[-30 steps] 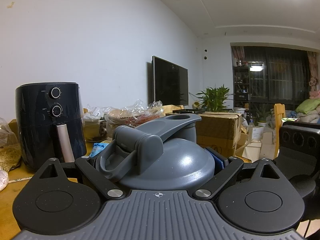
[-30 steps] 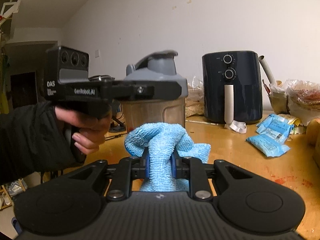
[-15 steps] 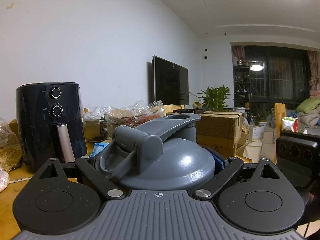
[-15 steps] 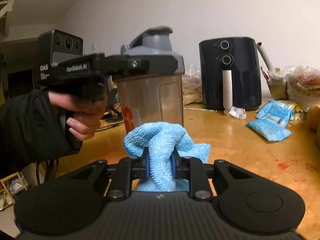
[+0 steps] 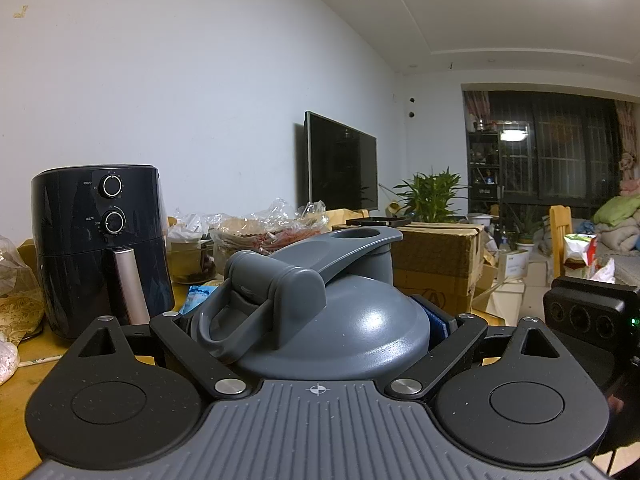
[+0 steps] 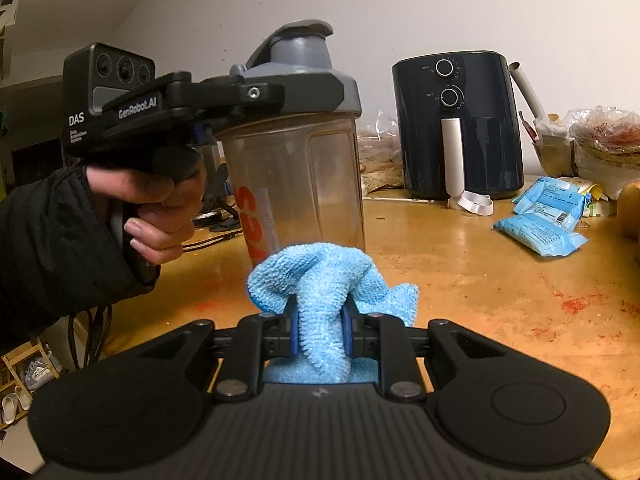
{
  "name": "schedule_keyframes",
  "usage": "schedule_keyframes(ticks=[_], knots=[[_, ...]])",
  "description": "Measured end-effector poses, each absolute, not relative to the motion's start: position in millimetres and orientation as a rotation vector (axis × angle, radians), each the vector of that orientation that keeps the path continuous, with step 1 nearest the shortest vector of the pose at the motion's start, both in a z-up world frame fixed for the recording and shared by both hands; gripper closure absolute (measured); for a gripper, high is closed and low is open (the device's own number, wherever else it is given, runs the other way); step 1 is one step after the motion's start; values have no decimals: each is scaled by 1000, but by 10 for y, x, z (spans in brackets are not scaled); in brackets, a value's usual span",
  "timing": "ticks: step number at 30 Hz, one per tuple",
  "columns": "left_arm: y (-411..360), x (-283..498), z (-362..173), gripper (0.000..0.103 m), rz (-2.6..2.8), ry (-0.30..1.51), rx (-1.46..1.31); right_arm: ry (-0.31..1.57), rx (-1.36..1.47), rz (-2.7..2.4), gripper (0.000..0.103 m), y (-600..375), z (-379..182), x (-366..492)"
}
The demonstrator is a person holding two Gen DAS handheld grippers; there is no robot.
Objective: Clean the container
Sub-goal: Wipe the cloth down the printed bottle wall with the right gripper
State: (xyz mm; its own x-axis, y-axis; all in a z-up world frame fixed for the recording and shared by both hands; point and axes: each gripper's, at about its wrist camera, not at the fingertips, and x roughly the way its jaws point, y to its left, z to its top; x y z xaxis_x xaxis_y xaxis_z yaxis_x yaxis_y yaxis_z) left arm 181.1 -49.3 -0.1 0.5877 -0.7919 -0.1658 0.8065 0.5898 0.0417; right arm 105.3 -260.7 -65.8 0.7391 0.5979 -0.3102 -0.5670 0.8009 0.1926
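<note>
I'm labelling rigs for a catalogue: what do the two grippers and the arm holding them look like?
Both are black, with linkage fingers, silver pivot screws and blue pads. The right gripper has a ribbed body with round caps. The left gripper carries a three-lens camera block, white "DAS" and "GenRobot.AI" lettering and a pistol grip. A black sleeve covers the arm.

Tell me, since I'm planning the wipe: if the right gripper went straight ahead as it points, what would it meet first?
Probably the shaker bottle, low on its clear wall, with the blue cloth in the right gripper touching first. The gap is hard to judge.
</note>
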Motion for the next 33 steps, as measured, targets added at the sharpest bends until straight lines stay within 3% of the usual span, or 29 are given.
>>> schedule_keyframes(ticks=[33], knots=[[-503, 1806, -2, 8, -925, 136, 121, 487, -36, 609, 83, -2438, -707, 1120]])
